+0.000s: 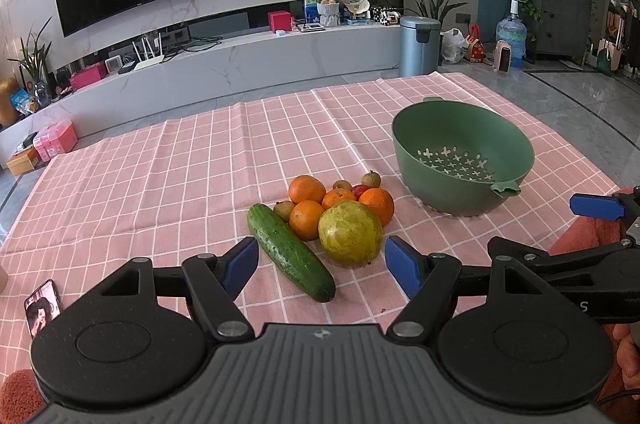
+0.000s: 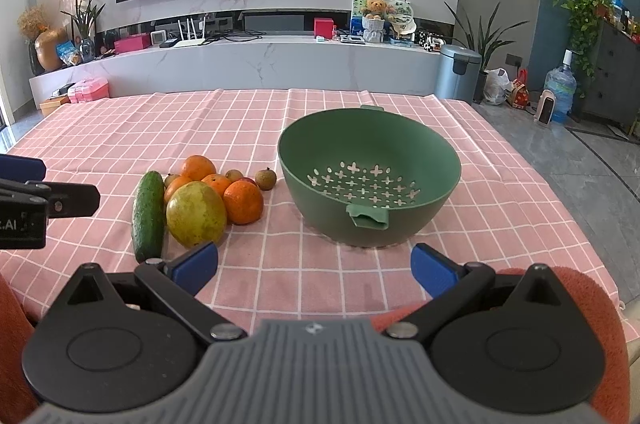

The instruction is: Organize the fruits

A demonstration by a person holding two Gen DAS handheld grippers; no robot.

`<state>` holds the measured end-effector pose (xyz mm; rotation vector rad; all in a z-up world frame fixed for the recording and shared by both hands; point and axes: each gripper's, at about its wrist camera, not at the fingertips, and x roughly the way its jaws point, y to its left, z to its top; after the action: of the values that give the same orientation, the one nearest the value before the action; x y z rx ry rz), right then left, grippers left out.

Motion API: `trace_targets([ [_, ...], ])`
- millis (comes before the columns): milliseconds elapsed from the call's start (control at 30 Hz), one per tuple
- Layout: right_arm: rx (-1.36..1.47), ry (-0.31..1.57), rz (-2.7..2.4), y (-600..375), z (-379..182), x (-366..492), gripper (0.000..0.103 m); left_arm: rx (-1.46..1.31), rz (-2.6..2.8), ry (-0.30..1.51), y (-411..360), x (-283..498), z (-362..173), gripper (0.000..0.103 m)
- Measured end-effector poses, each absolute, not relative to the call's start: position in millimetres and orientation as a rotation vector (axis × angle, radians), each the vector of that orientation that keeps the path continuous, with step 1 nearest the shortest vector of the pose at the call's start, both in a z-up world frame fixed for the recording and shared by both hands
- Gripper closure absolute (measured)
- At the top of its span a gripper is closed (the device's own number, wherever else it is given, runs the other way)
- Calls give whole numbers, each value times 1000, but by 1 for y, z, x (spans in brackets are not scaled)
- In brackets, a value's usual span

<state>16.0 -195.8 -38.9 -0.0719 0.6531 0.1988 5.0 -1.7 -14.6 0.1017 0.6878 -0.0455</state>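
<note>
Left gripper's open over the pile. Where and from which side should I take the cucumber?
Probably the cucumber at mid-length, fingers across its narrow width, coming down from above with the left gripper. It lies flat on the tablecloth; its far end sits against the oranges and the big green fruit is close beside it, so the near half gives more room.

left claw (image 1: 322, 266): jaws wide apart, empty | right claw (image 2: 314, 270): jaws wide apart, empty
</note>
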Motion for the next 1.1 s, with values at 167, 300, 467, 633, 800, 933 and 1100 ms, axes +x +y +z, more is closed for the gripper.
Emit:
trace_targets([
  [167,-70,653,199,-196,-39,16,4,102,-45,688,-2,5,-15,18],
  [300,-68,653,199,-197,-39,17,4,102,-46,688,-2,5,-14,18],
  [467,-66,653,198,-197,-39,17,4,102,-45,688,-2,4,-14,18],
  [633,-66,657,198,-197,-40,18,4,102,-46,689,-2,4,-15,18],
  [800,-43,679,236,-193,-41,26,5,95,-64,703,2,7,-15,18],
  [933,-50,728,274,-179,-47,43,5,36,-80,735,17,18,-16,22],
  [1100,-17,741,329,-162,-59,63,15,-32,-87,794,33,40,-26,40],
])
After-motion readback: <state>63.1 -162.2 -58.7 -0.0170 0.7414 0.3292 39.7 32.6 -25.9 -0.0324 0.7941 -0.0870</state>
